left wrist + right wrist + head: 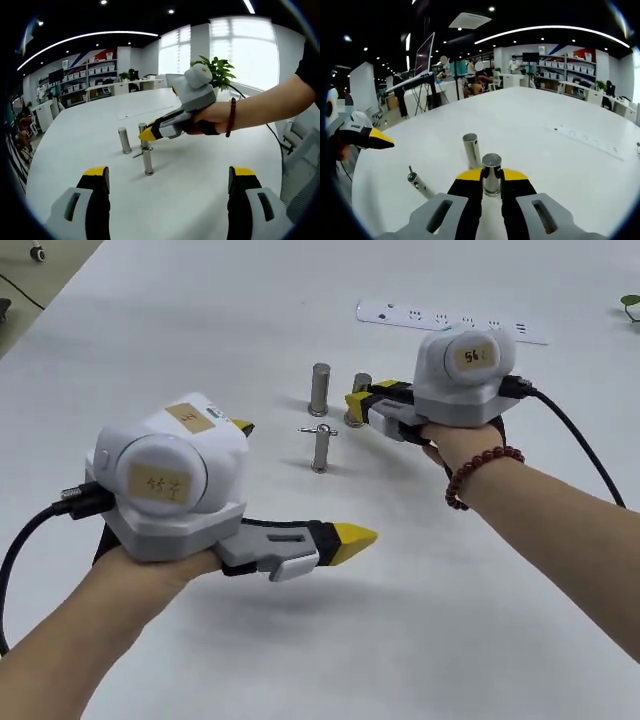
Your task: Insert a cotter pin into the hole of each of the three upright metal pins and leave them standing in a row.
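The right gripper (356, 406) is clamping the gripped metal pin (491, 170) between its yellow-tipped jaws. It is taking the pin just below the flat top and holding it upright on the white workbench (470, 620). The left gripper (300, 480) is hovering nearer the person, jaws spread wide with nothing between them.

Just beside the gripped pin, the bare metal pin (320, 388) is standing on its own. The finished metal pin (321, 450) is standing a little nearer the person, with a cotter pin (320, 429) sitting crosswise through its upper end — so one of three looks done, and the clamped one seems to be the piece in hand. A white power strip (450, 322) is lying well beyond them.

Doing this step well is mostly a matter of steadying. The right gripper should be squeezing firmly and keeping still, so the pin is neither leaning nor twisting while a cotter pin is going in. Whether the jaws are covering the cross hole I cannot tell; if they are, the grip wants to sit lower, with the hole turned toward the left gripper.

The left gripper will likely be pinching the next cotter pin by its head and pushing it level and straight along the hole. The three pins are standing close together — a careless sweep could be toppling a neighbour.
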The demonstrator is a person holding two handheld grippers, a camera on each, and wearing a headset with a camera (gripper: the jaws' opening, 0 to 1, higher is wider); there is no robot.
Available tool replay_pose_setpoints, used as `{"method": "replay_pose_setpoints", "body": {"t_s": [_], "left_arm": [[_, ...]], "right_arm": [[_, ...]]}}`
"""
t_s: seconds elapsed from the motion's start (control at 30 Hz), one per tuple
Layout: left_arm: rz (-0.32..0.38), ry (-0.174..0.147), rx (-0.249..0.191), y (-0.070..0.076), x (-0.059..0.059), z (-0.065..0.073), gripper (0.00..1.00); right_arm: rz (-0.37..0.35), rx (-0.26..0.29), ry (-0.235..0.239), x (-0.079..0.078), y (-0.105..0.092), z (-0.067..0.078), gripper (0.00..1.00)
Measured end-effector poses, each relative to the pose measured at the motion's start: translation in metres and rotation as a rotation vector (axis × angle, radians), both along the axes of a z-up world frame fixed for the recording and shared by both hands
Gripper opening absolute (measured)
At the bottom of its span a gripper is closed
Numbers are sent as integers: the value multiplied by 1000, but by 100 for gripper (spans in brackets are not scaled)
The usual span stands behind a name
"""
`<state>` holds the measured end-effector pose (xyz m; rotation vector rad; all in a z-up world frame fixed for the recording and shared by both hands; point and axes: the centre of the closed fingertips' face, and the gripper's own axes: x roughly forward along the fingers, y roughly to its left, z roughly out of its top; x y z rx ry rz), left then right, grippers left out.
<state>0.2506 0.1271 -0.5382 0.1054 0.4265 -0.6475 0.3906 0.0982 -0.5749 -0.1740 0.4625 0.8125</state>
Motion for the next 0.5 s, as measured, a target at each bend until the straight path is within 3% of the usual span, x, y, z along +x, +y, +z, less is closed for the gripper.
{"method": "replay_pose_setpoints", "body": {"t_s": [0.1, 0.5], "left_arm": [[4, 11, 11, 2, 1, -1, 99], [-8, -11, 4, -1, 2, 7, 99]], "right_arm": [[-5, -3, 1, -5, -4, 1, 8], [-5, -26, -21, -34, -24, 10, 7]]}}
